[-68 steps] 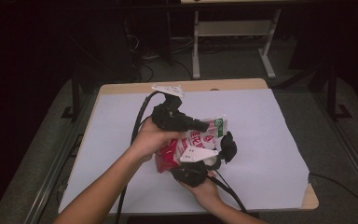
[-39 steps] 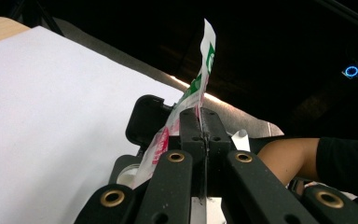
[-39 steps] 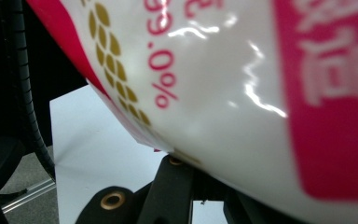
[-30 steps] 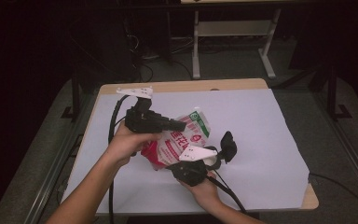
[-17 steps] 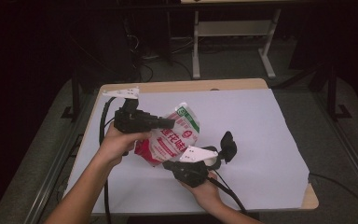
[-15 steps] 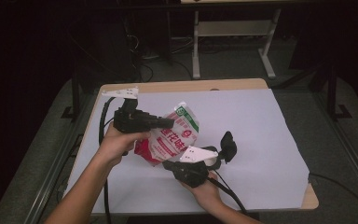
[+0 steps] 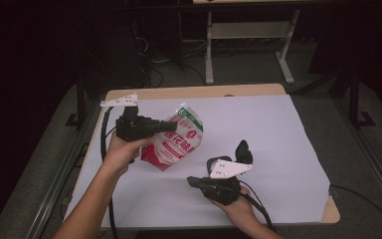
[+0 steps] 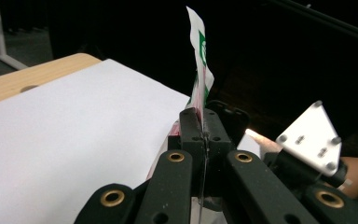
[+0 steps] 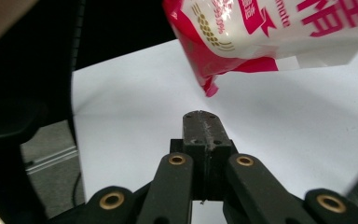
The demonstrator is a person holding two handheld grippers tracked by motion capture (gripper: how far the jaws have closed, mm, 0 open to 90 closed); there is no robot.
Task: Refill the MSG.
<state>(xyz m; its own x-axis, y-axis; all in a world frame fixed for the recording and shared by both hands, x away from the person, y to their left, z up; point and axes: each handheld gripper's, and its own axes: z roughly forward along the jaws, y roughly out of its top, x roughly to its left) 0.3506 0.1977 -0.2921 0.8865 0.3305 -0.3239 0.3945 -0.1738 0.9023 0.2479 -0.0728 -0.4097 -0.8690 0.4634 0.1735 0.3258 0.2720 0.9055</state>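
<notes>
- On the white surface (image 7: 278, 129), near its left side, we hold up a red and white bag (image 7: 176, 142) with our left gripper (image 7: 171, 125).
- The left fingers (image 8: 193, 128) are pinched tight on the thin edge of the bag. In the left gripper view the bag's edge sticks up from between them.
- The bag hangs tilted in the air. Its green top corner points up and its red bottom corner sits low, close to the surface. We cannot tell if that corner touches.
- Our right gripper (image 7: 195, 181) is low and near the front of the surface, apart from the bag. Its fingers (image 9: 201, 122) are pressed together with nothing in them. In the right gripper view the bag hangs above and ahead of them.
- We think we are lifting the bag to move it or turn it.
- What could go wrong: we only pinch a thin, smooth edge, so the bag could slip out and flop down if we shake it.
- The stuff inside looks heavy at the bottom, so the bag may swing and twist in our grip.
- If the right gripper comes in while clenched, it could just bump the bag and push it away instead of catching it.
</notes>
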